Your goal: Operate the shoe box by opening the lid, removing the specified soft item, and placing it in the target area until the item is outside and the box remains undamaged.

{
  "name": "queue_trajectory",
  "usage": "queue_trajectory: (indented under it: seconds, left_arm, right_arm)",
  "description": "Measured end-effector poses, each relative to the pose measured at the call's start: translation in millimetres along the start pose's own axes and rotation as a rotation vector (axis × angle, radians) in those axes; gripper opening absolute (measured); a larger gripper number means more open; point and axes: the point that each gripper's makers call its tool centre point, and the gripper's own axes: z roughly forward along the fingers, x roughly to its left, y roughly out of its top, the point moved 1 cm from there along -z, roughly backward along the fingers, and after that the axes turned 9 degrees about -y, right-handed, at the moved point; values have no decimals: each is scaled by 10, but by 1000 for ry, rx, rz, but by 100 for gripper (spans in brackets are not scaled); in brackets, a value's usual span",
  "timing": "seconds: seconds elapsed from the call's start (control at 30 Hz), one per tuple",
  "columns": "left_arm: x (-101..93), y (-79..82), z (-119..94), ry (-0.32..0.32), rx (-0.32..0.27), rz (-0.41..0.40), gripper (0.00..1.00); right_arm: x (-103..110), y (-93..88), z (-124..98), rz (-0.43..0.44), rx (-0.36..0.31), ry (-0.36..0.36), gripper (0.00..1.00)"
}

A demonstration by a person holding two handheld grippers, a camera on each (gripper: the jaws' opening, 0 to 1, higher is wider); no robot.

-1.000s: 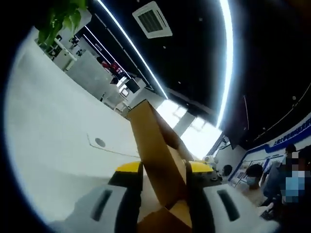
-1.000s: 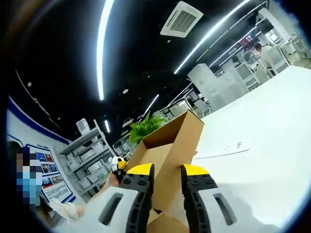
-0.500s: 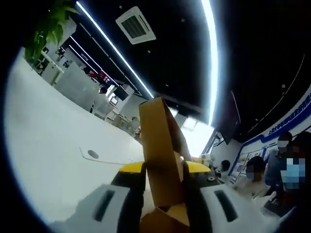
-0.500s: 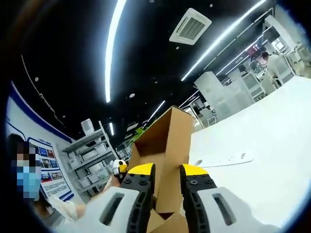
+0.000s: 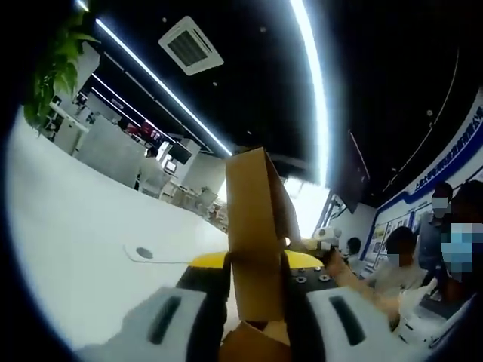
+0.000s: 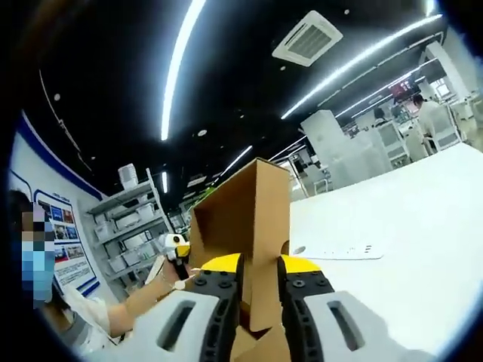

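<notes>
Left gripper (image 5: 255, 264) pinching a brown cardboard box lid (image 5: 256, 226) between yellow-tipped jaws, the flap rising upright out of the grip. In the right gripper view, right gripper (image 6: 259, 265) clamped on the same lid (image 6: 249, 226), the other gripper (image 6: 175, 247) visible just beyond its left edge with a person's hand (image 6: 162, 275) behind it. Wide white table (image 5: 83, 234) stretching away, with a small round port (image 5: 143, 253) set in it. Overhead a dark ceiling with long light strips (image 5: 311, 83) and a square air vent (image 5: 190, 45). Green plant (image 5: 56, 68) at the far side; shelving (image 6: 132, 234) and a blue-trimmed wall with posters (image 6: 53, 226) behind. Seated people (image 5: 400, 260) near the wall. Soft item not discernible.
</notes>
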Motion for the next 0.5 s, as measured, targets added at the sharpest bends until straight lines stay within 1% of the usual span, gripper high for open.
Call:
queue_trajectory:
  seconds: [0.03, 0.13, 0.23, 0.37, 0.47, 0.5]
  left_arm:
    - [-4, 9, 3, 0, -1, 1, 27]
    - [-60, -18, 33, -3, 19, 60, 26]
    - [-67, 9, 31, -7, 26, 77, 26]
    - [-96, 45, 22, -13, 40, 102, 26]
    - [-115, 46, 33, -1, 52, 119, 26]
    - [-116, 49, 37, 3, 56, 124, 26]
  right_arm:
    - [-6, 5, -1, -21, 0, -12, 14]
    - [-14, 34, -14, -81, 8, -45, 14]
    - [-5, 61, -32, -146, 29, -73, 15]
    - [36, 86, -48, -169, 41, -71, 15]
    - [37, 126, -45, -171, 73, -76, 15]
    - [34, 116, -49, -197, 88, -84, 16]
